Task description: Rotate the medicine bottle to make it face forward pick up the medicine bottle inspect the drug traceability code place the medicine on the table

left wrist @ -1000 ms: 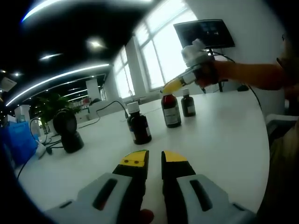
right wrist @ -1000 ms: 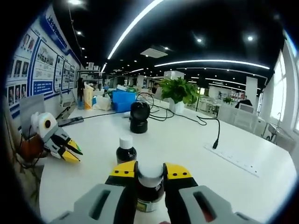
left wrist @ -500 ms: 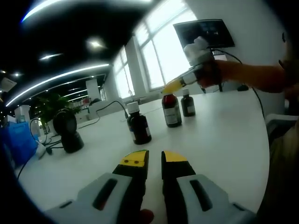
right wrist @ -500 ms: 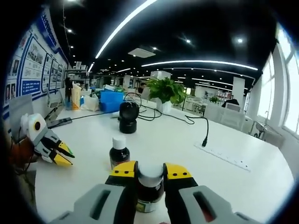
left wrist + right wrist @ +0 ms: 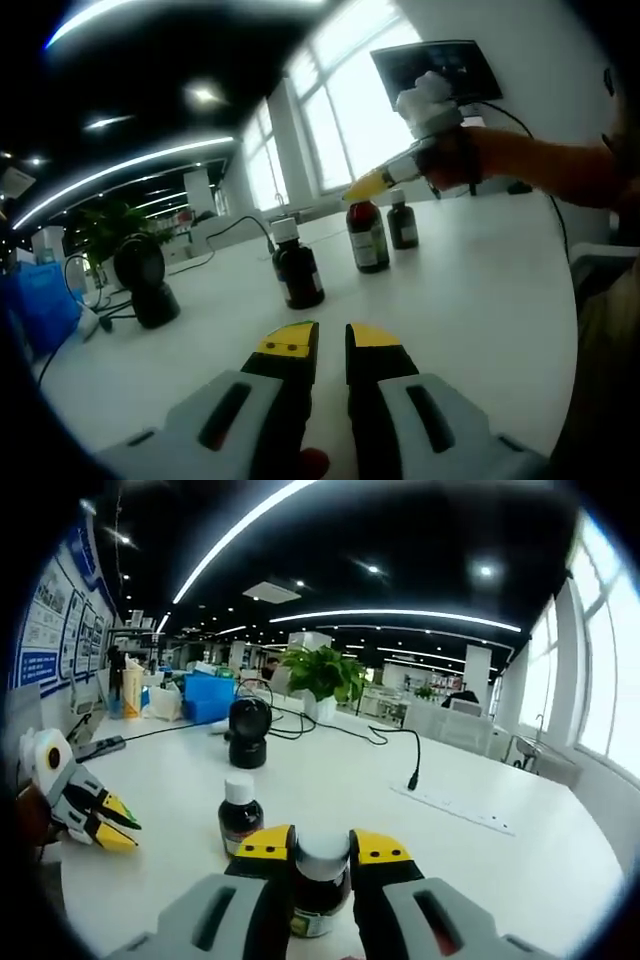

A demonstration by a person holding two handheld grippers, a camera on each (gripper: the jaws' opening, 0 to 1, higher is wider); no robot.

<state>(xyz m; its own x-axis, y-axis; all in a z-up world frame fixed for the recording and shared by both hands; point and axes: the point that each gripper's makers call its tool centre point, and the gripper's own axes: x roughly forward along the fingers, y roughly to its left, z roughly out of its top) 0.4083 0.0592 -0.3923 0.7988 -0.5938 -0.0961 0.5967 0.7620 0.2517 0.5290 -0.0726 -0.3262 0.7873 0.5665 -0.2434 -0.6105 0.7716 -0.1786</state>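
Three brown medicine bottles with white caps stand on the white table [image 5: 480, 290]. My right gripper [image 5: 320, 848] is shut on the cap of the middle medicine bottle [image 5: 320, 885], which stands upright on the table. In the left gripper view that medicine bottle [image 5: 367, 238] shows its label, with the right gripper [image 5: 368, 186] on its top and a hand behind it. A second bottle [image 5: 298, 268] stands to its left and a third [image 5: 403, 222] behind it. My left gripper [image 5: 332, 338] hovers low over the table, shut and holding nothing. The left gripper [image 5: 90, 810] also shows at the left of the right gripper view.
A black scanner on a stand [image 5: 248, 733] with cables sits further back, beside a potted plant [image 5: 320, 672] and a blue box [image 5: 205, 695]. A white power strip [image 5: 450, 808] lies to the right. A monitor [image 5: 438, 70] stands by the wall behind the bottles.
My right gripper has twisted with the bottle in it, so its view swept and the background slid left; the hand rose a little. The left gripper stayed still.
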